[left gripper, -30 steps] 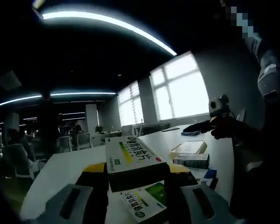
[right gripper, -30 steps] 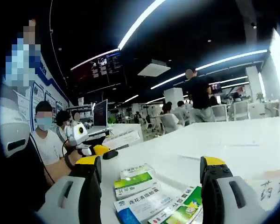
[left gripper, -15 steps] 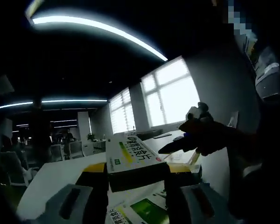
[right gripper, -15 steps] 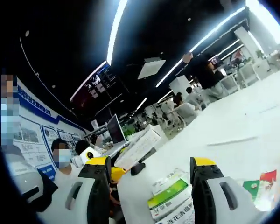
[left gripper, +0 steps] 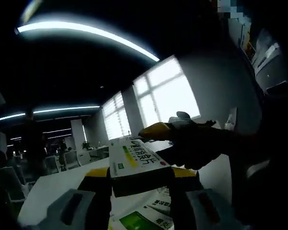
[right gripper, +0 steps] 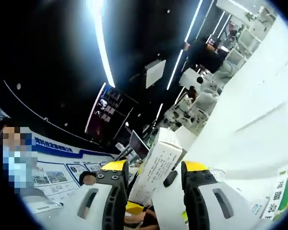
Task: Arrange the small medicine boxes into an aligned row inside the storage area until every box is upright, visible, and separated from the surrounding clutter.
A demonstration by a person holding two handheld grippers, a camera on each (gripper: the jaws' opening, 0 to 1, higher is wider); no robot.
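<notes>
Mid-carry: the left gripper [left gripper: 140, 184] is clamped on 1 green-striped medicine box [left gripper: 137, 164], the right gripper [right gripper: 151, 191] looks open and empty, so next is probably standing it up on the white table [left gripper: 48, 189].

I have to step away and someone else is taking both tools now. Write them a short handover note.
Left tool: shut on a white medicine box with a yellow-green stripe, held lifted above the white table.
Right tool: jaws apart, holding nothing, tilted, close to the held box's white side.
More medicine boxes lie flat on the table below the left tool; a green box edge shows at the right tool's side.
Done: one box picked up.
Left: no aligned row visible; set this box upright, then the rest.
</notes>
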